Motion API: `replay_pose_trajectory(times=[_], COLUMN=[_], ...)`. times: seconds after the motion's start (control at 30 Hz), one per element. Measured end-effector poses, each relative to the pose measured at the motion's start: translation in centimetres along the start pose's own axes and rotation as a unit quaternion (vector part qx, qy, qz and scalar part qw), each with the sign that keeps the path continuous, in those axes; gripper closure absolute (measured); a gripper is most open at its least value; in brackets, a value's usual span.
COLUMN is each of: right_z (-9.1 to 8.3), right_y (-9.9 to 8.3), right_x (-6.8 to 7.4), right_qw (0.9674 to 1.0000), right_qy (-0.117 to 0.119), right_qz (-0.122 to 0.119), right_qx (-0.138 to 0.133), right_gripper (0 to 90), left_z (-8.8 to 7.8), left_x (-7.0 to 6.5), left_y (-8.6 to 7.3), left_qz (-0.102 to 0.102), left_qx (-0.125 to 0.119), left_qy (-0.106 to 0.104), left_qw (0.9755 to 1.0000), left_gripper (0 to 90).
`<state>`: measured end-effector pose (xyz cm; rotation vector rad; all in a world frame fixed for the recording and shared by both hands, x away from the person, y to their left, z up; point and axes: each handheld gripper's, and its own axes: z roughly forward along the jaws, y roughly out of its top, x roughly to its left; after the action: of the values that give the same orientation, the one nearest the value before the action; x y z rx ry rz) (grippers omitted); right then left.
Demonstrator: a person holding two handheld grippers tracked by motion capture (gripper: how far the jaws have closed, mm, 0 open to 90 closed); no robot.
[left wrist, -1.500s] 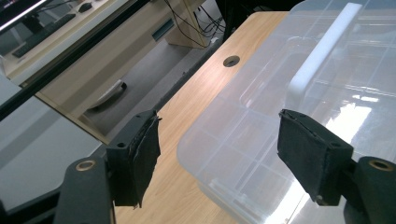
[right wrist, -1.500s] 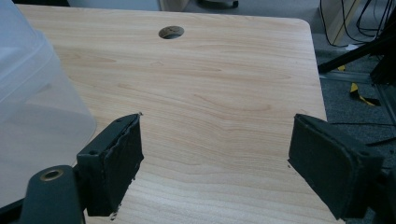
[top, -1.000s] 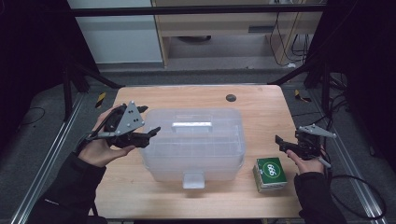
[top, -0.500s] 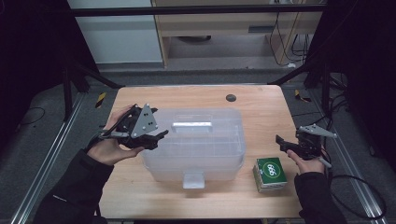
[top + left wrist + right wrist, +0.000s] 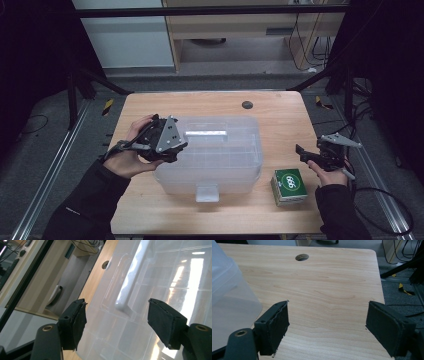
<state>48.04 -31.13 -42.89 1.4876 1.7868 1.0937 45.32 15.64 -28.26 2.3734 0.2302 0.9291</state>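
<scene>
A lab or test room: a small wooden table [image 5: 280, 115] on a grey floor [image 5: 40, 150], ringed by a black metal frame [image 5: 210, 11], loose cables [image 5: 305, 30] and floor rails [image 5: 45, 185]

My left claw [image 5: 116, 321] has matt black, rough-edged pads above the glossy, translucent rectangular plastic storage box [image 5: 155, 290]; beside that box lies the smooth, pale wood-grain counter [image 5: 324, 290].
</scene>
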Motion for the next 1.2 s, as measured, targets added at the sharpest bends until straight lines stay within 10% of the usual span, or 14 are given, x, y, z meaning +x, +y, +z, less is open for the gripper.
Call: replay_pose_trajectory(times=[1.2], right_z=[-0.1], right_y=[0.2], right_x=[0.2], right_qw=[0.9999], right_qy=[0.011], right_qz=[0.002], right_qx=[0.0], right_gripper=[23.0], left_z=[3.4], left_x=[-1.8], left_y=[2.8], left_qz=[0.074], left_qx=[0.062], left_qy=[0.021], left_qw=[0.9951], left_gripper=[42.4])
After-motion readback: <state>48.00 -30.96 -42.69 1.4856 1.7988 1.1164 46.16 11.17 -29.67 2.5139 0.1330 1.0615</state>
